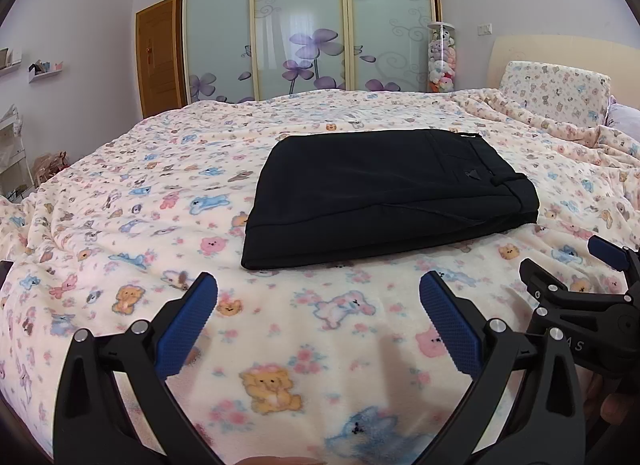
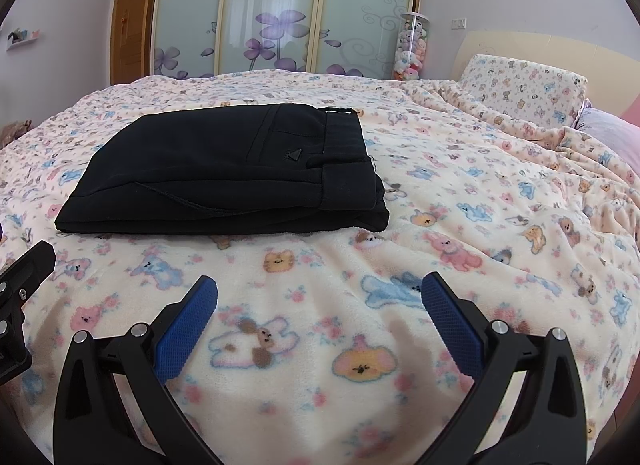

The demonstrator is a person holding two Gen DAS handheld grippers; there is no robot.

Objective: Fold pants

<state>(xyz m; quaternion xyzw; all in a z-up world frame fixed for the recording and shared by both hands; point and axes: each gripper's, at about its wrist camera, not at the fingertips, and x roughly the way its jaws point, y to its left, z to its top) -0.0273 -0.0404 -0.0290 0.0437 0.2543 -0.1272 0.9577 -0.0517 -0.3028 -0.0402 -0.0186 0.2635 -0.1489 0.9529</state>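
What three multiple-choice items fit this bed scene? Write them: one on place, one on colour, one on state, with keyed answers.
1. Where do the pants lie?
A. Hanging in the wardrobe
B. On the animal-print blanket
C. On the pillow

2. What colour are the pants?
A. Black
B. Red
C. White

3. What state is the left gripper in?
A. Shut on the pants
B. Shut on the blanket
C. Open, holding nothing

Answers:
1 B: the pants rest flat on the blanket, away from the pillow and the wardrobe.
2 A: the folded fabric is black in both views.
3 C: its blue pads stand wide apart over bare blanket; the right gripper is open likewise.
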